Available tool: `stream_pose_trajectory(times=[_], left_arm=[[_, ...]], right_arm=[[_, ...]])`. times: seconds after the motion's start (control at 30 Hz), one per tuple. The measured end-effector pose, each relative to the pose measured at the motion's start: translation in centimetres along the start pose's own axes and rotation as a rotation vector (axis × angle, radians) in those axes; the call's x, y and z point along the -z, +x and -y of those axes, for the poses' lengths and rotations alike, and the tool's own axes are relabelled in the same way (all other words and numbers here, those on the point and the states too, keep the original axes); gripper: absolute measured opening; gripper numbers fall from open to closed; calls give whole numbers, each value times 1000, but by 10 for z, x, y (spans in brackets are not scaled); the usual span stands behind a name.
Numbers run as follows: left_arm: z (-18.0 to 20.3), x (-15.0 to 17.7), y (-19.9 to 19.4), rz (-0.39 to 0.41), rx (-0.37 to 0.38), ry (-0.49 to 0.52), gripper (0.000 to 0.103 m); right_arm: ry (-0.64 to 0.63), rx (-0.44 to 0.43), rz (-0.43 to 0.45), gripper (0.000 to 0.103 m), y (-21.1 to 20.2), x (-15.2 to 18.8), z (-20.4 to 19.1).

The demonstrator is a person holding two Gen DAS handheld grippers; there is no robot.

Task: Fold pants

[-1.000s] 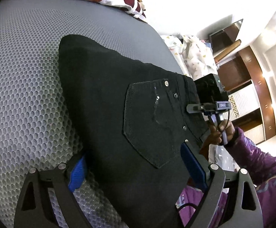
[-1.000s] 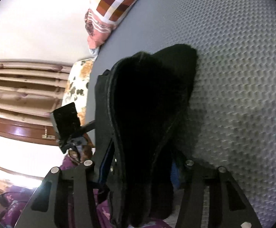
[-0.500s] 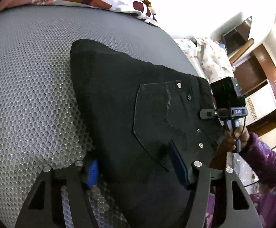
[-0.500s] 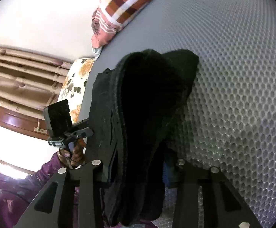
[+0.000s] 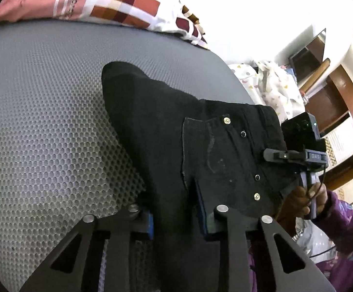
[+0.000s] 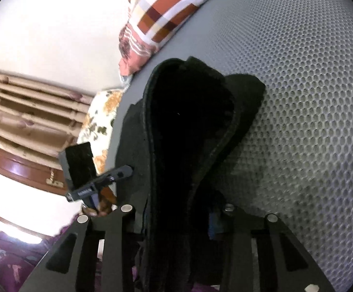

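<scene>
Left hand-held gripper (image 5: pixel 176 215) clamped on the near edge of the black pants (image 5: pixel 176 126), jaws just closed, blue pads (image 5: pixel 149 223) pressing the fabric beside the back pocket (image 5: pixel 215 160). Right hand-held gripper (image 6: pixel 176 221) pinching a thick bunch of the same pants, jaws just narrowed, cloth raised in a fold. Pants spread across the grey mesh mattress (image 5: pixel 42 121). Beyond, a checked pillow (image 5: pixel 118 7) at the mattress edge; brown curtain (image 6: pixel 25 107) behind.
</scene>
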State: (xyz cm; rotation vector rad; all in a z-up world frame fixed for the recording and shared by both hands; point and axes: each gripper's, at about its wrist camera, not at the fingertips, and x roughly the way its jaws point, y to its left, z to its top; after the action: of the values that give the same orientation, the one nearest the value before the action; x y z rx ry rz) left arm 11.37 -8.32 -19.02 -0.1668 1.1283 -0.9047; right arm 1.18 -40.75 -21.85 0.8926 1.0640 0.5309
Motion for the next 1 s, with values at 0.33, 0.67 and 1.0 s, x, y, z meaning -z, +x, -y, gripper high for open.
stream_pose_trajectory(times=[0.33,0.67,1.0], left_arm=[[6,3,-27,63,-77,29,24],[-14,0,-66,133,-163,33,24],[-50,-14,-115,229,-241,15,24]], right_arm=[[-25,-57,16,33,21,-4,-34],[-67,-87,-12,33,61,-16,-67],[-103,-140,-35,33,110,-38,-104]])
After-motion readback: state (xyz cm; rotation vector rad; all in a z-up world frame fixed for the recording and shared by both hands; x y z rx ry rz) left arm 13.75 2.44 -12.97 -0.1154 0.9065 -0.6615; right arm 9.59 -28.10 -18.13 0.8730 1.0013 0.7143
